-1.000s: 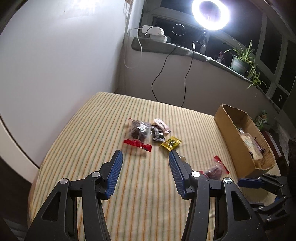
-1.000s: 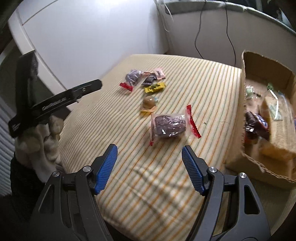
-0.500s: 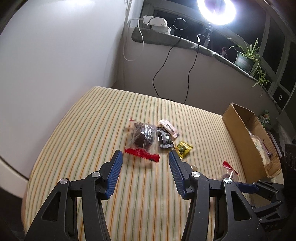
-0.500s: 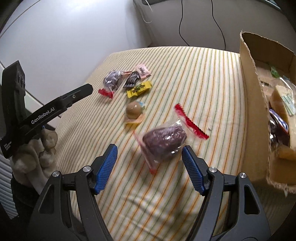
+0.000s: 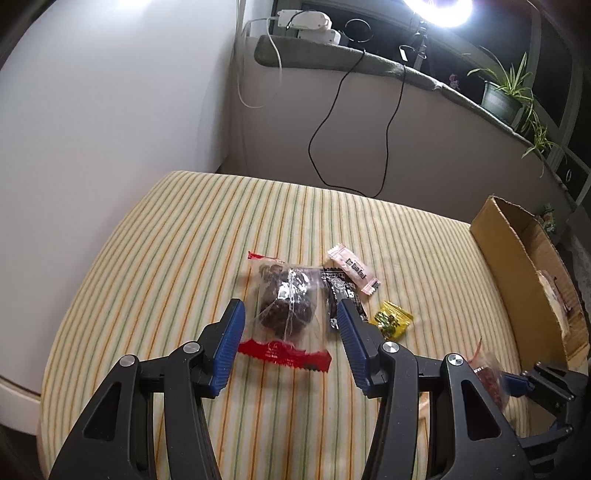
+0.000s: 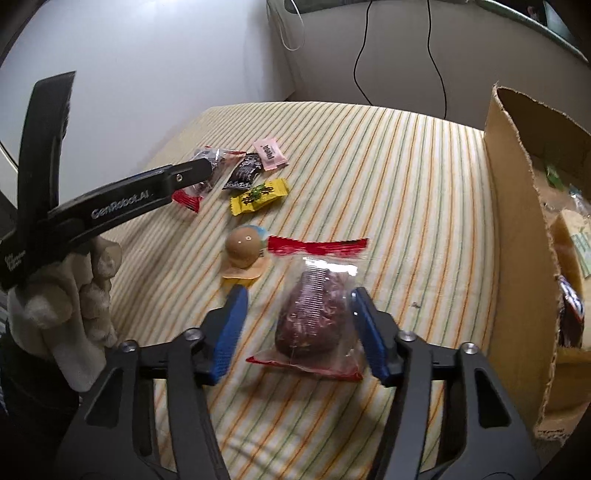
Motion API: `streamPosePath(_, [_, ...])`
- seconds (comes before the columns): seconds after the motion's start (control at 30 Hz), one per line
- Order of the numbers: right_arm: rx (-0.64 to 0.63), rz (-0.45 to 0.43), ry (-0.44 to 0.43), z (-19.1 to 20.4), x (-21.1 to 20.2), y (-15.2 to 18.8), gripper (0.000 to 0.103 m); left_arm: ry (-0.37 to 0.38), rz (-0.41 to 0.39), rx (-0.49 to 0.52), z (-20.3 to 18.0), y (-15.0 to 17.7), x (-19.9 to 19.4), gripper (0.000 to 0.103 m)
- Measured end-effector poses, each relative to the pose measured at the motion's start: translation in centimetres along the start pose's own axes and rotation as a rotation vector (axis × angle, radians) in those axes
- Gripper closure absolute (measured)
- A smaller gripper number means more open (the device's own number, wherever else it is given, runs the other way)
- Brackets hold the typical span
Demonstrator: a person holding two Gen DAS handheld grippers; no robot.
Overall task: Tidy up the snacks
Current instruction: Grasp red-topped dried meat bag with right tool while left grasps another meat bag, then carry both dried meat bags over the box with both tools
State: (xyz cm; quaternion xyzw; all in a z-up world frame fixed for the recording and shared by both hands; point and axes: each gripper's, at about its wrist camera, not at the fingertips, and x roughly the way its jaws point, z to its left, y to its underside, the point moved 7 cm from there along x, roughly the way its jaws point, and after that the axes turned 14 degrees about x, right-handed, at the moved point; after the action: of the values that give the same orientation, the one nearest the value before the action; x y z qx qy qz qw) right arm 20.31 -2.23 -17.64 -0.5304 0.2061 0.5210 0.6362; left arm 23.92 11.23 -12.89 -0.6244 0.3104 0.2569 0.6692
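Near bag [image 6: 314, 317]: clear, red-edged, dark snack inside; on striped bed [image 6: 406, 177], beside box [image 6: 517, 221].
Right gripper [image 6: 295, 325]: jaws just closing around near bag; right pad touching, left pad apart; not clamped.
Far bag [image 5: 286, 306]: on bed by black [image 5: 341, 295], pink [image 5: 352, 267], yellow [image 5: 392, 319] packets.
Left gripper [image 5: 290, 332]: open, straddling far bag, no contact.
Round candy [image 6: 243, 245]: between both groups.

Lived-in home room, apparently a bedroom: striped bedspread [image 5: 177, 258] against a plain white wall [image 5: 110, 110], windowsill [image 5: 369, 62] beyond it carrying a potted plant [image 5: 506, 92], ring light [image 5: 439, 7] and trailing cables [image 5: 332, 122].
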Motion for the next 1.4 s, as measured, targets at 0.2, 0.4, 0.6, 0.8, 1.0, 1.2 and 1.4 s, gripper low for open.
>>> streamPosePath(0.2, [-0.009, -0.014, 0.004, -0.6, -0.2, -0.1, 0.064, -0.015, 0.024, 0.01, 0.1, 0.3, 1.1, 0.062])
streamPosePath(0.4, [-0.027, -0.025, -0.002, -0.3, -0.4, 0.1, 0.066, -0.025, 0.018, 0.006, 0.2, 0.1, 1.1, 0.067])
streamPosePath(0.6, [-0.025, -0.045, -0.04, -0.1, -1.9, 0.2, 0.067, -0.026, -0.002, -0.02, 0.6, 0.2, -0.1, 0.067])
streamPosePath(0.8, [-0.028, -0.081, -0.084, 0.6, -4.1, -0.4, 0.067, -0.016, -0.048, -0.031, 0.2, -0.5, -2.3, 0.067])
streamPosePath(1.0, [-0.028, -0.144, -0.104, -0.2, -7.8, -1.6, 0.067, 0.018, -0.096, -0.01, -1.9, -1.6, -4.1, 0.067])
streamPosePath(1.2, [0.014, -0.207, -0.085, -3.7, -10.8, -4.6, 0.067, 0.067, -0.123, 0.043, -5.5, -3.4, -4.5, 0.067])
streamPosePath(1.4, [0.064, -0.246, -0.036, -8.4, -12.4, -7.4, 0.067, 0.116, -0.145, 0.088, -9.2, -5.7, -4.0, 0.067])
